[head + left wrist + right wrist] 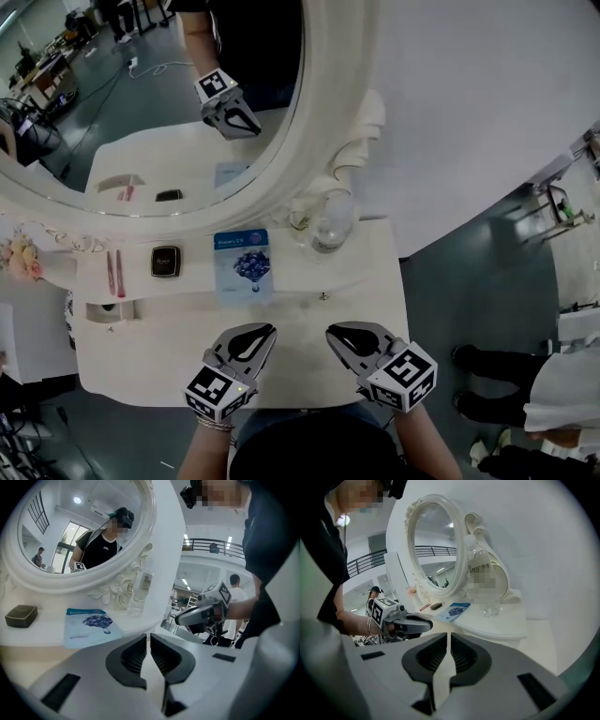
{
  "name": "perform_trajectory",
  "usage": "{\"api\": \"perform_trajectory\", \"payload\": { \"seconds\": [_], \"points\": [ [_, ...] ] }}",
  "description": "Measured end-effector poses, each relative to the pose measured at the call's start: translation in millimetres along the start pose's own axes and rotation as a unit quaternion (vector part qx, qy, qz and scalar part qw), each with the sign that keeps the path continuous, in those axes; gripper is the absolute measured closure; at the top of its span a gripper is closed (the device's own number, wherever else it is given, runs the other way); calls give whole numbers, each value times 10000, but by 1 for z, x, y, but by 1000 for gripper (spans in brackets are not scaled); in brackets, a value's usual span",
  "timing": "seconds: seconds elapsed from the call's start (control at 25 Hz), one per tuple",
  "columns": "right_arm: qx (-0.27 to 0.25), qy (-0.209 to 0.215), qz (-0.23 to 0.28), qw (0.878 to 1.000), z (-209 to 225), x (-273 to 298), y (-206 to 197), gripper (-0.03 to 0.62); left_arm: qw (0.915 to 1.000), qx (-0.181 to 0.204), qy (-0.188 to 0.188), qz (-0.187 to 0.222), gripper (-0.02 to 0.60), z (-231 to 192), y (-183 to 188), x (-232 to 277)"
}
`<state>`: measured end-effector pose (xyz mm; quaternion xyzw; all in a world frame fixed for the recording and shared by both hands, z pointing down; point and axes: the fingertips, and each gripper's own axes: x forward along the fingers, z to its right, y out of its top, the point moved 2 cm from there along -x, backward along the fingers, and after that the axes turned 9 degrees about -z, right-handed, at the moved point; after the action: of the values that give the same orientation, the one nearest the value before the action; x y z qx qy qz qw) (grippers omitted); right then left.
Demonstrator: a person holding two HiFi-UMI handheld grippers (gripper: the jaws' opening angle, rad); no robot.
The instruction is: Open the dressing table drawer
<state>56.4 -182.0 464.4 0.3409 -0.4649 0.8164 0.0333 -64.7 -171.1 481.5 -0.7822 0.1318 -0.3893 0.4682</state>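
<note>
Opening looks not yet begun: the drawer knob sits untouched just beyond the left gripper and right gripper, both hovering over the tabletop, fingers almost together and empty.

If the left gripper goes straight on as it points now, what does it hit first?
The left gripper would probably meet the dressing table's raised shelf edge, right of the blue sachet, near the clear bottle; depth is unclear.
</note>
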Motion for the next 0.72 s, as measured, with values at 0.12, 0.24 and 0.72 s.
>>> {"api": "perform_trajectory", "payload": {
  "seconds": [0.12, 0.24, 0.72],
  "points": [
    [-24, 46, -112, 9999, 6, 6, -2, 571, 9999, -74, -8, -68, 561, -2, -5, 7],
    [-18, 75, -212, 9997, 13, 12, -4, 571, 9999, -88, -42, -108, 561, -3, -9, 13],
    [-52, 70, -597, 9982, 38, 34, -21, 512, 9985, -470, -6, -294, 561, -17, -22, 42]
  ]
}}
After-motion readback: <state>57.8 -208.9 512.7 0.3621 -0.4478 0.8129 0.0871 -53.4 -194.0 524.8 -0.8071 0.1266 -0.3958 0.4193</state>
